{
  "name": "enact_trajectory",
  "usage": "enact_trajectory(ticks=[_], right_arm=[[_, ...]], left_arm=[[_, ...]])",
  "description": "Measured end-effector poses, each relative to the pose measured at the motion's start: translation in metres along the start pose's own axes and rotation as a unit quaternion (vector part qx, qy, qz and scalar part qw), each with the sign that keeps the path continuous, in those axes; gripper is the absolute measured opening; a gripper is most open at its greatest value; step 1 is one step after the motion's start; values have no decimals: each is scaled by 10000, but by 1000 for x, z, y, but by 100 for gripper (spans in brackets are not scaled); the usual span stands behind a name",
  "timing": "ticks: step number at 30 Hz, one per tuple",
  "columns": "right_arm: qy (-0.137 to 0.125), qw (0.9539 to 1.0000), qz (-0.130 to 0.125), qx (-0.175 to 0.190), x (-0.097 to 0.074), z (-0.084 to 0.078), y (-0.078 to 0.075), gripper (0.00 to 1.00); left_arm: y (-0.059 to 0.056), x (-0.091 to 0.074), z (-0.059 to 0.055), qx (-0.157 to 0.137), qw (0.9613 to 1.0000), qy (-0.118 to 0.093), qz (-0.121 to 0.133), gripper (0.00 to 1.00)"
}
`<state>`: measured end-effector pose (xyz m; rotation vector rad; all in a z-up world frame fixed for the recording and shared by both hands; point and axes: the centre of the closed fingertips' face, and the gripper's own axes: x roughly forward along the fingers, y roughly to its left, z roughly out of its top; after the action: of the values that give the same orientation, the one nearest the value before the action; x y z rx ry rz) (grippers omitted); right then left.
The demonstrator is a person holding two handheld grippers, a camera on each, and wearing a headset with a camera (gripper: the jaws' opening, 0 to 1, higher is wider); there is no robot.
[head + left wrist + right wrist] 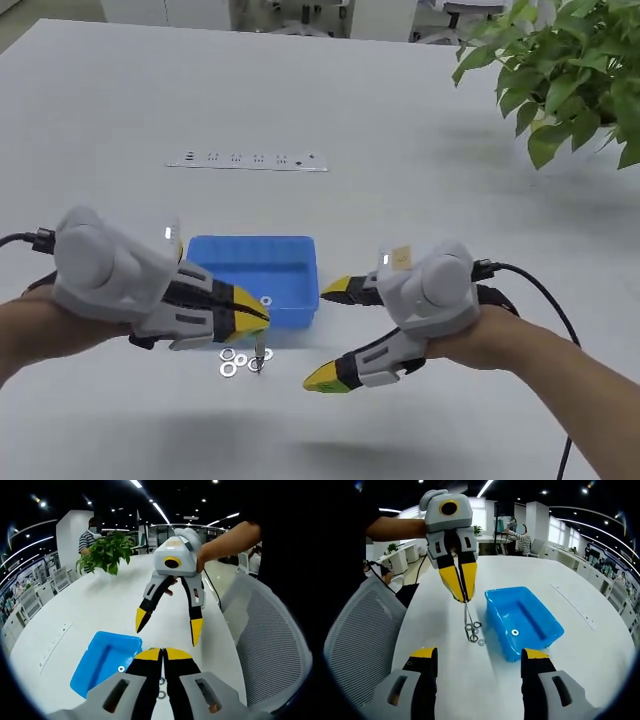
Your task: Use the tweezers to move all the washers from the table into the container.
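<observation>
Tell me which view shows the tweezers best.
Right gripper view: the tweezers hang full-length from the left claw, tips at the washers. Head view gives a short sliver; the left gripper view's own claw hides them.

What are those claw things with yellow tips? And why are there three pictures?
They aren't a robot. A person holds a grabbing tool in each hand. The flat picture comes from a camera on the person's head, looking down at the table. The two round pictures come from little cameras riding on the tools. The left gripper has its jaws squeezed shut on thin metal tweezers, whose tips point down at a few small washers on the table. The right gripper has its jaws wide open and holds nothing. A blue container sits beside the washers, with one washer already inside. A plant and a power strip are farther back.
</observation>
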<state>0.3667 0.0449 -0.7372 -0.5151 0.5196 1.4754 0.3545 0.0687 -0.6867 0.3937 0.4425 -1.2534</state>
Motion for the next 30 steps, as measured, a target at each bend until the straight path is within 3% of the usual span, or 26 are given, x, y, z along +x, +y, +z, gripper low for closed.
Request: enact_trajectory(ticks=[12,23,30], right_arm=[[-51,9989,324,-346,20,11,7,51],[84,9968,513,-608,37,13,8,33],[157,9948,690,-732,46,12,13,28]], left_arm=[[-1,1,0,0,9999,73,-72,5],[0,2,-1,-104,9998,139,-48,5],[-1,3,-1,-90,9997,179,-102,5]])
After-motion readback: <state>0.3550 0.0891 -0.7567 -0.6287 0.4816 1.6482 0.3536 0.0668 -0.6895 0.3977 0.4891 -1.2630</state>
